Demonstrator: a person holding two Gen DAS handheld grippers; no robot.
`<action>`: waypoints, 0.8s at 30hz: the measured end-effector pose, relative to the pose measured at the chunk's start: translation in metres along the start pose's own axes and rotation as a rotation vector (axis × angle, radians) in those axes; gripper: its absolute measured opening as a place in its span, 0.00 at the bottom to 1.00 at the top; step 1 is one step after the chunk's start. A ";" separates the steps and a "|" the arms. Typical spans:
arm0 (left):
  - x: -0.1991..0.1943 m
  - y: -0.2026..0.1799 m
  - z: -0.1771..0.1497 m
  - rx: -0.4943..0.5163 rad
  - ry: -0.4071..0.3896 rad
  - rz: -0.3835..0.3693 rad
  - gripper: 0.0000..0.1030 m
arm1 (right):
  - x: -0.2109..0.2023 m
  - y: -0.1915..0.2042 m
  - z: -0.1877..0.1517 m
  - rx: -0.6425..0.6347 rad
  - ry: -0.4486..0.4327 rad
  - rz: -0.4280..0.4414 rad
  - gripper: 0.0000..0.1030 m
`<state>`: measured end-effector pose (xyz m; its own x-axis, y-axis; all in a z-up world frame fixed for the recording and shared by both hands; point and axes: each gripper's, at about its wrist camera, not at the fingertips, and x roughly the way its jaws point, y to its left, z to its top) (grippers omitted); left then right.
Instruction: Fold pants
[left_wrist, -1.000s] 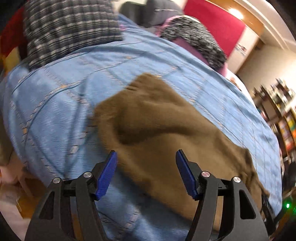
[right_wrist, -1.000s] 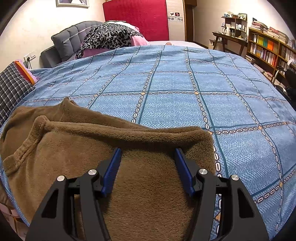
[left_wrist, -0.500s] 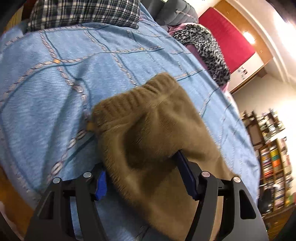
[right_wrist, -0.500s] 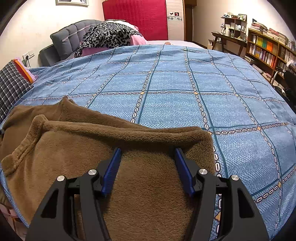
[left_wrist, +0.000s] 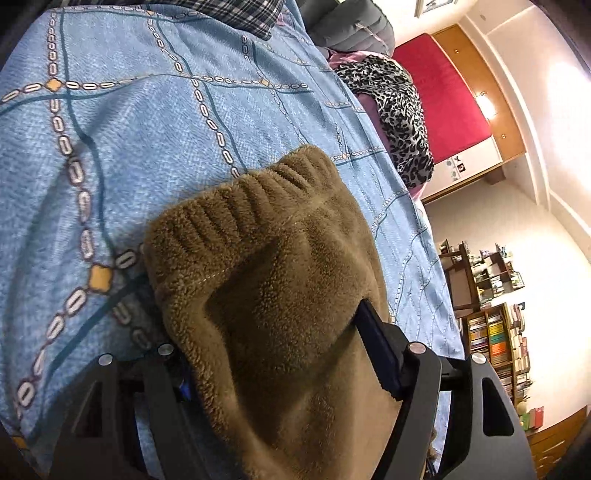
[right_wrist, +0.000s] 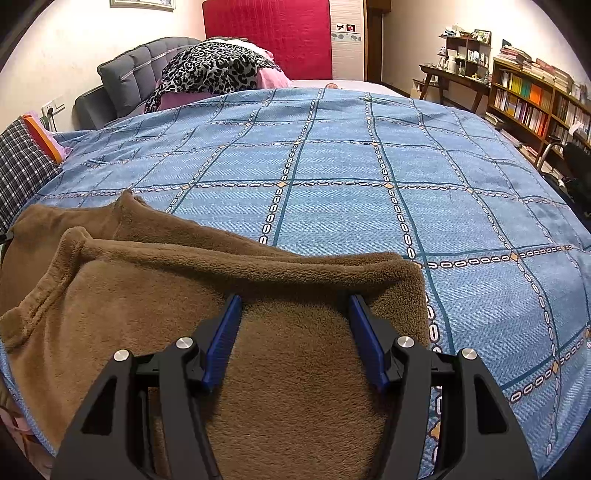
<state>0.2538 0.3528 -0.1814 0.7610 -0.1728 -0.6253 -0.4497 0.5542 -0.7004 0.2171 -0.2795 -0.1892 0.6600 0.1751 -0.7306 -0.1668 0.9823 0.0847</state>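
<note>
Brown fleece pants (right_wrist: 192, 295) lie on the blue checked bedspread (right_wrist: 332, 166) at the bed's near edge. In the left wrist view the ribbed waistband (left_wrist: 255, 192) points away and the pants' fabric (left_wrist: 280, 295) fills the gap between my fingers. My left gripper (left_wrist: 277, 343) is open around that fabric, with its left finger hidden under the fleece. My right gripper (right_wrist: 295, 325) is open, low over the pants near their folded far edge, with fleece between the fingers.
A plaid pillow (right_wrist: 22, 173) lies at the left. A leopard-print blanket (right_wrist: 210, 70) and grey headboard (right_wrist: 122, 85) are at the far end. Bookshelves (right_wrist: 532, 99) and a desk (right_wrist: 454, 77) stand right of the bed. Bare bedspread stretches ahead.
My left gripper has moved forward and down onto the waistband end, so the fleece now sits between its fingers. The right gripper has stayed put.
</note>
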 end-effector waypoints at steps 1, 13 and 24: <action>0.001 0.000 0.000 -0.002 0.005 -0.007 0.58 | 0.000 0.000 0.000 0.000 0.000 0.000 0.59; -0.014 -0.018 -0.002 0.027 0.003 -0.003 0.23 | 0.000 0.000 0.000 -0.001 0.000 0.001 0.59; -0.060 -0.122 -0.036 0.352 -0.150 0.090 0.22 | -0.001 -0.001 0.002 0.006 0.003 0.017 0.59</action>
<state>0.2460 0.2667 -0.0708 0.7974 -0.0043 -0.6034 -0.3496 0.8117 -0.4678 0.2174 -0.2808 -0.1872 0.6552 0.1917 -0.7307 -0.1740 0.9795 0.1010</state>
